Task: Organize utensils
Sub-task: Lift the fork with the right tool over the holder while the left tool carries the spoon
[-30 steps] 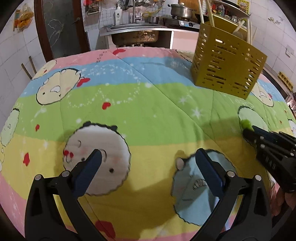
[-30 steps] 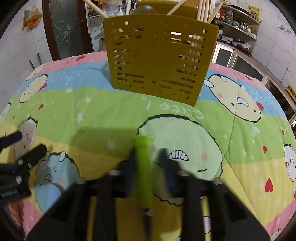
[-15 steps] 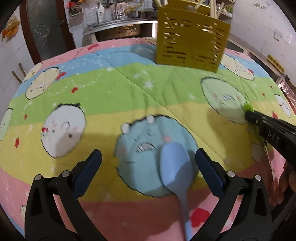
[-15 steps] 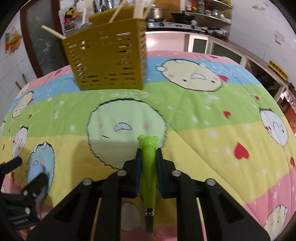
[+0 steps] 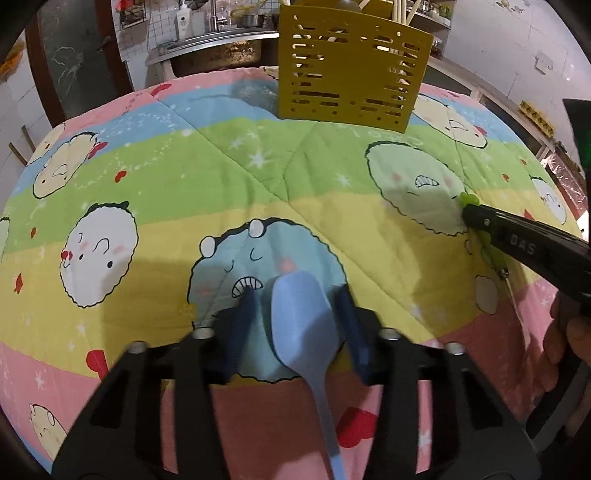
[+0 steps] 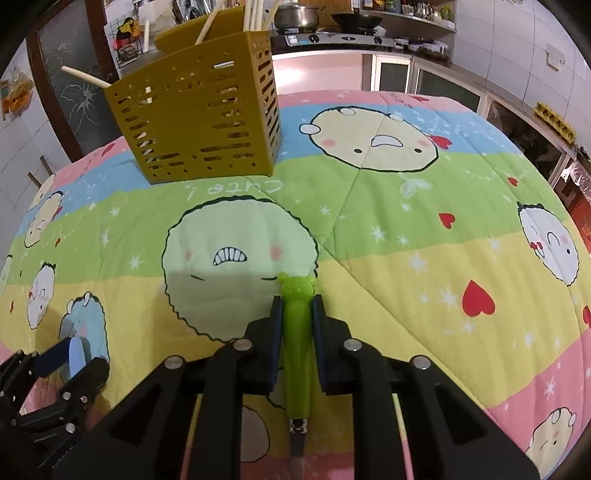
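Left gripper (image 5: 297,314): jaws just closing, now narrow, blue pads flanking the spoon (image 5: 301,325) bowl; blurred, so contact with the bowl hard to judge, a sliver of cloth showing on each side. Spoon pale blue, plastic-looking, bowl pointing far, thin handle running near and cut off at the lower edge.

Right gripper (image 6: 297,306): jaws nearly closed, clamped on a green handle (image 6: 295,343) with a small eared head poking out past the pads. Metal stem below the handle, working end hidden under the gripper body, so kind of utensil not clear. In the left view, only the green tip (image 5: 468,199) and a strip of handle visible past the black finger, at right.

Both held low over a quilt (image 6: 406,221) of pink, blue, green and yellow stripes with cartoon faces.

Yellow slotted caddy (image 6: 199,122) standing at the far side of the quilt, well apart from both grippers; pale sticks (image 6: 210,26) rising from it, tops cut off by the frame. Contents lower down hard to read through the slots.

Kitchen counter and stove beyond.
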Action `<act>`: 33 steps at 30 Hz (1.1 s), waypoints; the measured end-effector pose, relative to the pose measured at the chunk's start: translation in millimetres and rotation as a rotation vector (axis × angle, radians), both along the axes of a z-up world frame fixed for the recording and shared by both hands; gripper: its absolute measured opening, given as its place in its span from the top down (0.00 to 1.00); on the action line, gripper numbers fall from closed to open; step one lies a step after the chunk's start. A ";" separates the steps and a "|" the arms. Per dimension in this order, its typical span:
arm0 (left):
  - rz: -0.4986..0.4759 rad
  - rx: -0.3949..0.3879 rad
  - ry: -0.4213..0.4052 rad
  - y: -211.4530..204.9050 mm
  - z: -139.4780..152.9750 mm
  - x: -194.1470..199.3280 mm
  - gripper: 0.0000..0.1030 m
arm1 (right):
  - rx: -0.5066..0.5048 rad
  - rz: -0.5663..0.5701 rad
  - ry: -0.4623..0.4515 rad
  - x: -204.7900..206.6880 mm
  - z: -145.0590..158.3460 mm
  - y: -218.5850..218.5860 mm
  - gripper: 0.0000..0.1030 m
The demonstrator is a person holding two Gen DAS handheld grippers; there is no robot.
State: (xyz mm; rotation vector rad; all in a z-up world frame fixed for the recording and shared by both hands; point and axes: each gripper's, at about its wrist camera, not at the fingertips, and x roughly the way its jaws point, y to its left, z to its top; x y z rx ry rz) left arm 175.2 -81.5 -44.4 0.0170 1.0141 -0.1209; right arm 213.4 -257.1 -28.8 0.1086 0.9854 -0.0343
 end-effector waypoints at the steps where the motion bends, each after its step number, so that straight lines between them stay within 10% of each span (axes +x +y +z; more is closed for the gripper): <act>1: -0.006 0.002 0.006 -1.0 0.1 1.5 0.69 | 0.003 -0.003 0.000 0.4 0.2 -0.1 0.84; 12: 0.000 -0.019 -0.070 6.9 16.8 19.7 0.70 | 0.034 -0.016 -0.128 -14.2 25.9 -1.6 0.85; 33: -0.020 -0.002 -0.518 27.5 91.6 32.0 0.70 | 0.004 -0.066 -0.553 -27.0 101.6 10.8 0.85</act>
